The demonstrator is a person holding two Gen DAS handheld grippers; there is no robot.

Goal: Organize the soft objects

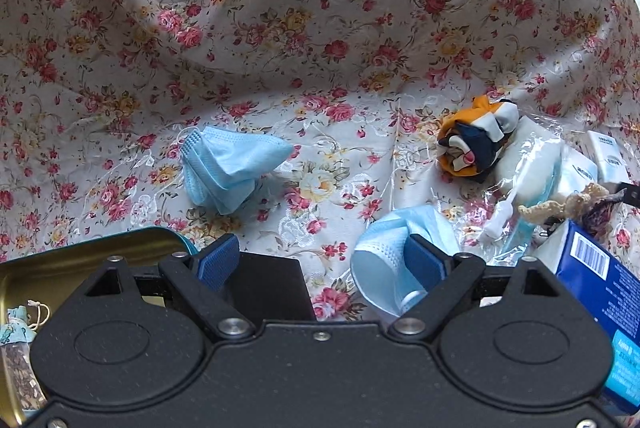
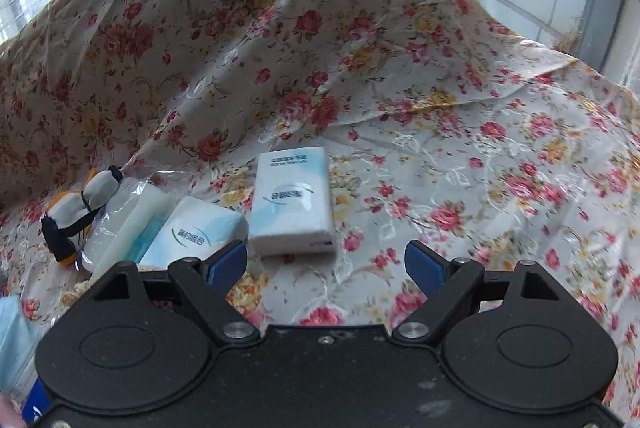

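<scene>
My left gripper [image 1: 325, 260] stands open over the flowered cloth with nothing between its fingers. A crumpled blue face mask [image 1: 228, 169] lies ahead to the left. A second blue mask [image 1: 384, 264] lies under the right fingertip. An orange, white and navy cloth bundle [image 1: 476, 139] rests further right. My right gripper [image 2: 326, 268] is open and empty. Just ahead of it lies a white tissue pack [image 2: 294, 203], with another tissue pack [image 2: 196, 232] by its left finger. The cloth bundle [image 2: 80, 216] shows at the far left of the right wrist view.
An open gold-lined tin [image 1: 80, 268] with small sachets sits at my lower left. A blue box with a barcode [image 1: 600, 284] stands at the right. A clear plastic packet [image 1: 532, 167] and a cream knitted piece [image 1: 560, 205] lie nearby. The flowered cloth [image 2: 480, 167] rises steeply behind; windows beyond.
</scene>
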